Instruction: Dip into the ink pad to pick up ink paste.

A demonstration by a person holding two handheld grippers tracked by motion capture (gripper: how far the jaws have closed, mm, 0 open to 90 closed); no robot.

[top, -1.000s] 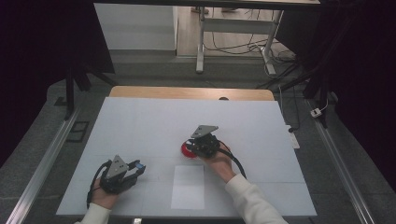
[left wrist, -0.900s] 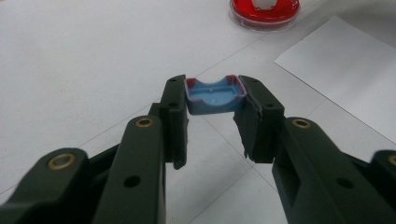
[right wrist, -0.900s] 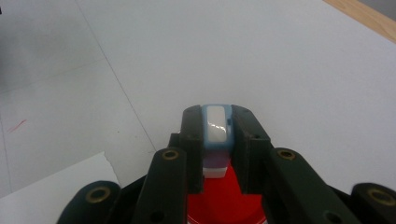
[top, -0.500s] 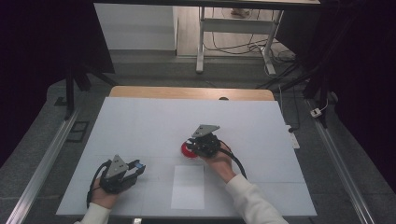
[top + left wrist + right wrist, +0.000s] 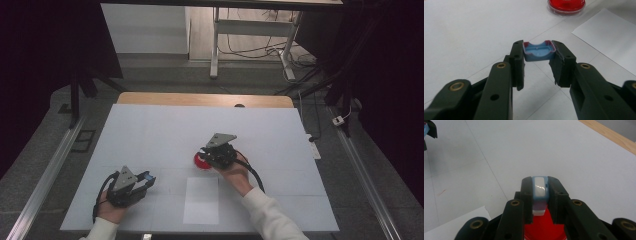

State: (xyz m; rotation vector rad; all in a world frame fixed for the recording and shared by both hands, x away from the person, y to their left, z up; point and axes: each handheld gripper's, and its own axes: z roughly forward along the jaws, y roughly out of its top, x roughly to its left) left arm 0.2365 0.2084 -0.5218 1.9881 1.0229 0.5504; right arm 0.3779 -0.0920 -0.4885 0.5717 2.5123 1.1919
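1. Two claws work over a white tabletop (image 5: 150,130). The left claw (image 5: 537,53) is clenched on a small blue tray-like piece (image 5: 538,51), hollow side up, with reddish edging along its rim.
2. The right claw (image 5: 540,192) grips a narrow blue piece with a white glossy face (image 5: 539,188), held on edge between its jaws, directly above a red round dish (image 5: 541,225).
3. In the high view the red dish (image 5: 201,161) sits near the tabletop's middle, just beside the right claw (image 5: 212,152); the left claw (image 5: 145,179) hovers near the front left, well apart from it.
4. A white paper sheet (image 5: 202,200) lies flat between the two hands, reaching toward the front edge.
5. Wide bare surface stretches behind and to both sides; a wooden strip (image 5: 200,99) borders the far edge.
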